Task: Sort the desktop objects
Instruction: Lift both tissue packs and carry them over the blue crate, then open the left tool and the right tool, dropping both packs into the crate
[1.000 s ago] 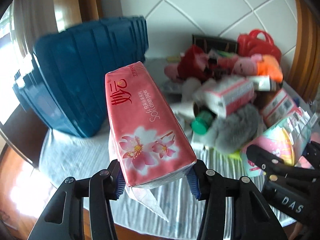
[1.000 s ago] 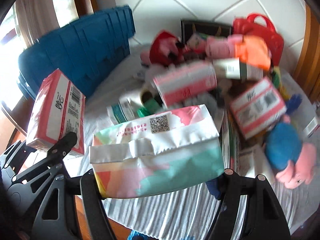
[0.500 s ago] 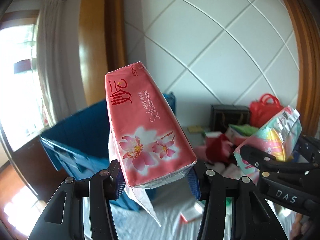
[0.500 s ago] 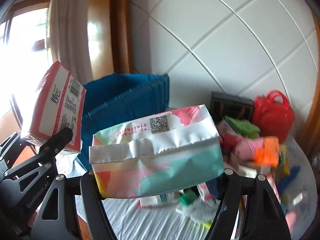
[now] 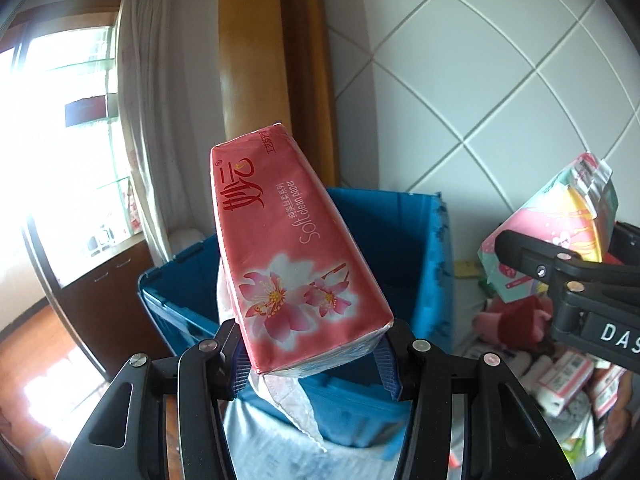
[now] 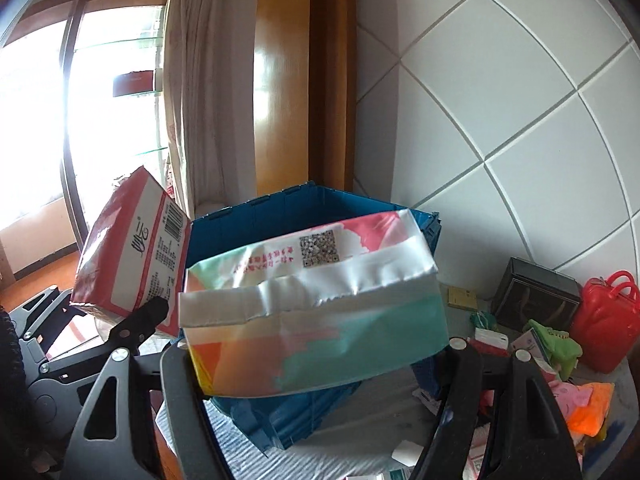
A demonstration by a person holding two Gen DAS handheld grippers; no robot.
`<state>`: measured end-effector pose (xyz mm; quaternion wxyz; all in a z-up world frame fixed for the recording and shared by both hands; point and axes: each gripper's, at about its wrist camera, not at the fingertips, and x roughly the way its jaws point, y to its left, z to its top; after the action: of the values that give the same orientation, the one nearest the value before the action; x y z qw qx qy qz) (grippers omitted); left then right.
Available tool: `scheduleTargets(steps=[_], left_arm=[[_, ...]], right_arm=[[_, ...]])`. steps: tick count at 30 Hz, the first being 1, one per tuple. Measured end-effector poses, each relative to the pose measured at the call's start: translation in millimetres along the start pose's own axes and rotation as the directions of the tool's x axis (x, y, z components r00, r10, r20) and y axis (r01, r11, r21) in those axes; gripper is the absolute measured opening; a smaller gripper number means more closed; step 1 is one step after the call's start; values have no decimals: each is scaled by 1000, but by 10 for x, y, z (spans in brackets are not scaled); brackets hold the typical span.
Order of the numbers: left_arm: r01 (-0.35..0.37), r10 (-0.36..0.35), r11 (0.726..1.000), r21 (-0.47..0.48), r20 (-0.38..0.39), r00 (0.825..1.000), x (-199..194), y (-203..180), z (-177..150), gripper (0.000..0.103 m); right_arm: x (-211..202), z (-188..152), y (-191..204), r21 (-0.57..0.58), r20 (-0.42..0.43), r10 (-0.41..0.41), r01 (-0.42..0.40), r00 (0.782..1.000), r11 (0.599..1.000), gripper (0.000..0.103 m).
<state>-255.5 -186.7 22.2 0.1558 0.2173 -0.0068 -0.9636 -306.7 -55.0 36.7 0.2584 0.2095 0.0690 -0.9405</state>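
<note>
**A:** What does each gripper carry?

**B:** The left gripper (image 5: 310,354) is clamped on the near end of a pink tissue pack (image 5: 288,264) printed with blossoms and the words "Soft clean paper"; a white tissue (image 5: 288,396) hangs loose from the pack's underside. The right gripper (image 6: 320,364) is clamped on a pastel pouch (image 6: 320,312) (pink, teal and orange, with a square code near its folded white top edge), held crosswise between both fingers.

**B:** Both packs are held in the air, clear of the table.

**A:** Where do they sit relative to the container?

**B:** An open blue crate (image 5: 400,248) stands at the table's left end on a pale striped cloth (image 6: 360,436). In each wrist view the held pack lies in front of the crate's open mouth; whether either is directly above the opening cannot be judged with certainty from these angles. In the right wrist view the pink tissue pack appears to the left of the pouch, its barcode side facing the camera.

**A:** And the remainder of the table?

**B:** Toward the right end lies a heap of mixed items: a red handbag (image 6: 604,324) and a dark box (image 6: 536,296) against the tiled wall (image 6: 500,100), a green soft toy (image 6: 556,344), and small pink-and-white cartons (image 5: 564,376).
</note>
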Motion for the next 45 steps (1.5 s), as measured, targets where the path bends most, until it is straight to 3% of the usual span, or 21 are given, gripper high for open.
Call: scheduleTargets(steps=[5,11,22,29,35,38,42,45], left_arm=[[28,-25,997,70,-35,999,390,504,153,50],[102,-91,987,123,-89,992,852,831,226,50],[204,-176,970,132,-200,964,1671,832,328,50],[202,-166,969,141,-235,958,1988,764,362,50],[209,-171,969,134,-250,953,2088,765,349,51],[207,-171,969,136,-238,956,2075,767,367,55],[204,-171,969,137,-221,960,2058,770,390,72],[202,-171,970,139,-209,963,2045,773,408,77]], right_arm=[[441,193,384,21,-31,-46,47,998,999,72],[933,291,721,37,-108,-112,116,988,993,72],[1629,437,839,-5,-221,-214,218,952,976,72],[2022,521,815,-18,-277,-243,248,930,969,72],[2048,559,777,-17,-277,-250,256,928,967,72],[2053,585,767,-16,-272,-255,261,928,965,72],[2042,619,763,-17,-259,-270,275,927,961,72],[2035,624,774,-27,-258,-280,283,924,959,72]])
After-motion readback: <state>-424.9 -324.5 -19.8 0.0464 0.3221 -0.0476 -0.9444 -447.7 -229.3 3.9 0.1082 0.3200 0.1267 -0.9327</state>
